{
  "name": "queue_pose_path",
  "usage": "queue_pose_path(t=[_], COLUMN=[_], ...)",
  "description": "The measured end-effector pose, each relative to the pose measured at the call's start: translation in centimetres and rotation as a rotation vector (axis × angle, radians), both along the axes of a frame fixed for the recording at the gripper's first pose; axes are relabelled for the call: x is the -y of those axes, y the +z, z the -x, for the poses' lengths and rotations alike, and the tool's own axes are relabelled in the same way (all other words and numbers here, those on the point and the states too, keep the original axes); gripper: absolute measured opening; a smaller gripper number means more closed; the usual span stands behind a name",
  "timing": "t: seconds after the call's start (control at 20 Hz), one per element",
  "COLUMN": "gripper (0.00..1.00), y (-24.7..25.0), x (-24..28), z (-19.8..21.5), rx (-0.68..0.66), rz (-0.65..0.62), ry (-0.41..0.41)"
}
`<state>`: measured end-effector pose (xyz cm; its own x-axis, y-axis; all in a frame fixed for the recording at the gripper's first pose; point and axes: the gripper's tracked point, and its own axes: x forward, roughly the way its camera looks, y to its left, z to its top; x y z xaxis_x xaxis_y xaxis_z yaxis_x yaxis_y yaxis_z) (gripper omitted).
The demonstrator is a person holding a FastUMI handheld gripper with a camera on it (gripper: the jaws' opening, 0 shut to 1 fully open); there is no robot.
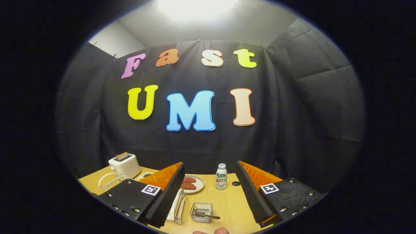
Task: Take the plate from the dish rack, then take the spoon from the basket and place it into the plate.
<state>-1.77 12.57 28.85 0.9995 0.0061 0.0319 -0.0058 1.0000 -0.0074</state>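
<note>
the gripper stood wide open at the bottom of the frame, its fingers holding and touching nothing. between them, low centre, the basket held the spoon. the plate stood upright in the dish rack just beside the left finger.

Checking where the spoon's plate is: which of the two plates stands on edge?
The white plate in the dish rack, beside the open gripper's left finger, stands on edge. The other plate, beyond it, lies flat holding reddish food.
</note>
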Motion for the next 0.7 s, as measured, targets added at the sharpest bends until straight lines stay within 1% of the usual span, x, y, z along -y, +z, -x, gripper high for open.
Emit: queue_pose_path(t=[0.1,0.3,0.45,0.7], gripper=[0.96,0.96,0.96,0.96], y=[0.1,-1.6,-3.0,-6.0], x=[-2.4,-6.4,-9.1,-13.2], z=[-0.4,-1.8,-2.9,-5.0], rx=[-0.036,-0.212,-0.326,-0.485], rz=[-0.016,-0.03,-0.052,-0.032], ry=[0.026,0.067,0.077,0.085])
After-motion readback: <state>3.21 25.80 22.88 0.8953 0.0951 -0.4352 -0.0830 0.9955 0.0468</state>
